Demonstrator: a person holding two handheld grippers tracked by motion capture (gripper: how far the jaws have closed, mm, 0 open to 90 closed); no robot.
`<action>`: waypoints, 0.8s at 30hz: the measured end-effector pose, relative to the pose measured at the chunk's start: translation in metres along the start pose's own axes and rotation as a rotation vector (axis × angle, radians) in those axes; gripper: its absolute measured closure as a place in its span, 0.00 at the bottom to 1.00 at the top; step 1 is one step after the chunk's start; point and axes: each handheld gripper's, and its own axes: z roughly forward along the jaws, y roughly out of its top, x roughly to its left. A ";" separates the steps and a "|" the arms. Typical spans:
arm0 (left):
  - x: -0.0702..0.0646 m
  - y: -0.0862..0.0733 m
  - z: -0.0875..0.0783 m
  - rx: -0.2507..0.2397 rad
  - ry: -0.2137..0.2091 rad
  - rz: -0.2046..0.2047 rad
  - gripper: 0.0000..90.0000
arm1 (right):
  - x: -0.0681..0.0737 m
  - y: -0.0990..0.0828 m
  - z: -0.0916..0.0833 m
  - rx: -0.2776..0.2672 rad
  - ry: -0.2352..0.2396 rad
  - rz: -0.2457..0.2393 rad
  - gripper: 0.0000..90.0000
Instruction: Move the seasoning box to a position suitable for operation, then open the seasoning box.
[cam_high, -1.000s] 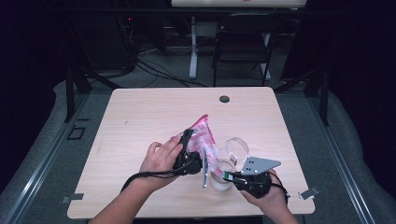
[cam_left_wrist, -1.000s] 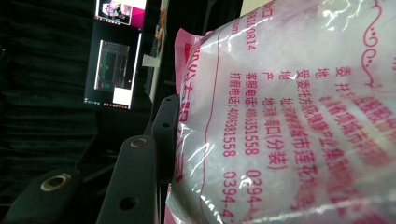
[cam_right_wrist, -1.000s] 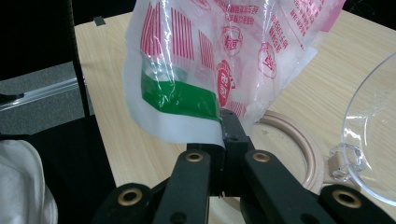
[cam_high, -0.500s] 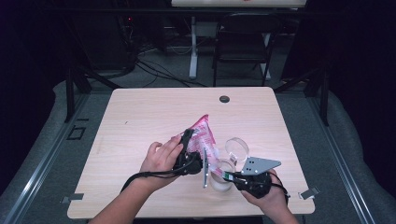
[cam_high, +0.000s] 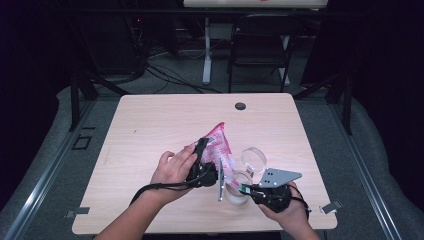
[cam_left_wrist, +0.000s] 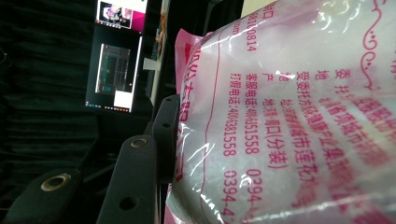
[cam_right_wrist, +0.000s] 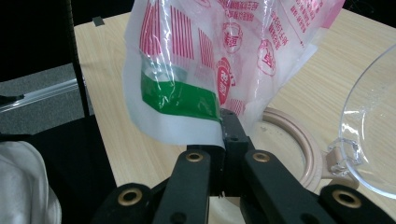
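We are holding the pink printed plastic bag (cam_high: 220, 150) above the worktop (cam_high: 150, 125) with both, the left hand-held gripper (cam_high: 212, 172) grasping its side and the right hand-held gripper (cam_right_wrist: 223, 140) clenched on its bottom edge.

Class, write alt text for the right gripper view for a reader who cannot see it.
The right tool, shut, pinches the bottom edge of a pink-printed plastic bag above a wooden table. A round jar mouth with its clear hinged lid open sits just behind.
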 end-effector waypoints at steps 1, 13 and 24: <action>0.001 0.000 0.000 -0.003 0.004 0.008 0.68 | 0.000 0.000 0.000 0.002 -0.002 -0.002 1.00; 0.000 0.003 0.000 -0.008 0.009 0.006 0.68 | -0.001 -0.002 -0.002 -0.001 -0.003 0.002 1.00; -0.001 0.003 0.000 -0.007 0.007 0.006 0.68 | 0.000 -0.002 -0.001 0.001 -0.002 0.001 1.00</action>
